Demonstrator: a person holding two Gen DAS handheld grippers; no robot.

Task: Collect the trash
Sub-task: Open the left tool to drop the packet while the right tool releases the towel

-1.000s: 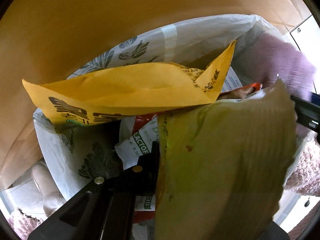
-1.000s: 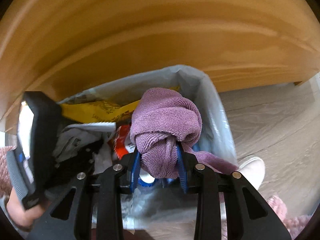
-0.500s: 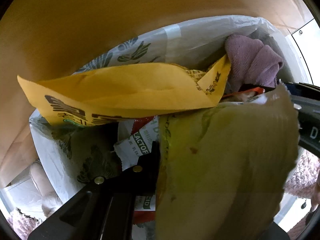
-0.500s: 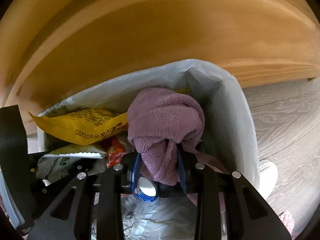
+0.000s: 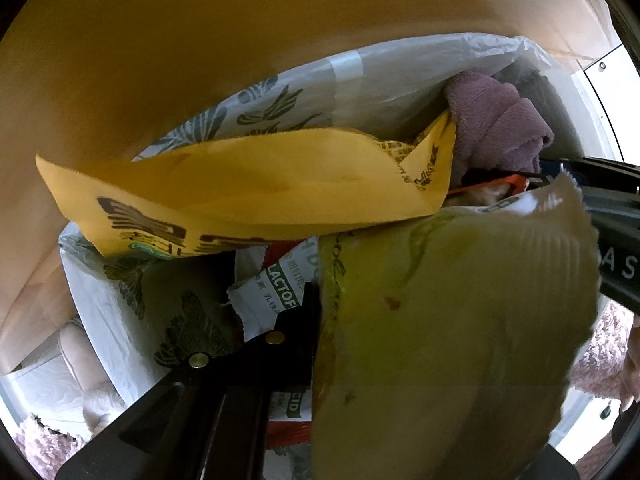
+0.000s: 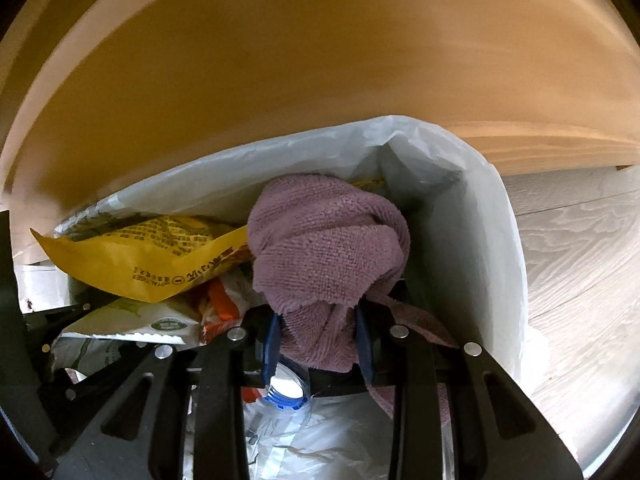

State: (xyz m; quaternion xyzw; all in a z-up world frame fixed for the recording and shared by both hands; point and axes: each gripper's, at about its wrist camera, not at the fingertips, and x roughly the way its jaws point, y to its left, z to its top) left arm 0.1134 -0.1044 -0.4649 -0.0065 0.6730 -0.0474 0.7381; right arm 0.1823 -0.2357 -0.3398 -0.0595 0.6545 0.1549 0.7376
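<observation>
Hovering over the lined bin (image 6: 492, 240), right gripper (image 6: 318, 336) clamps purple cloth (image 6: 328, 240); left gripper (image 5: 320, 320), closed, pinches greenish wrapper (image 5: 460, 320); both unreleased.

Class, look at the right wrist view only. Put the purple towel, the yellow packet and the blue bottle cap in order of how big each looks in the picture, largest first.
1. Purple towel, though it sits closest to the camera, clamped in the right gripper.
2. Yellow packet, close behind the towel and partly hidden, so these two are unsure.
3. Blue bottle cap, clearly smallest.
</observation>
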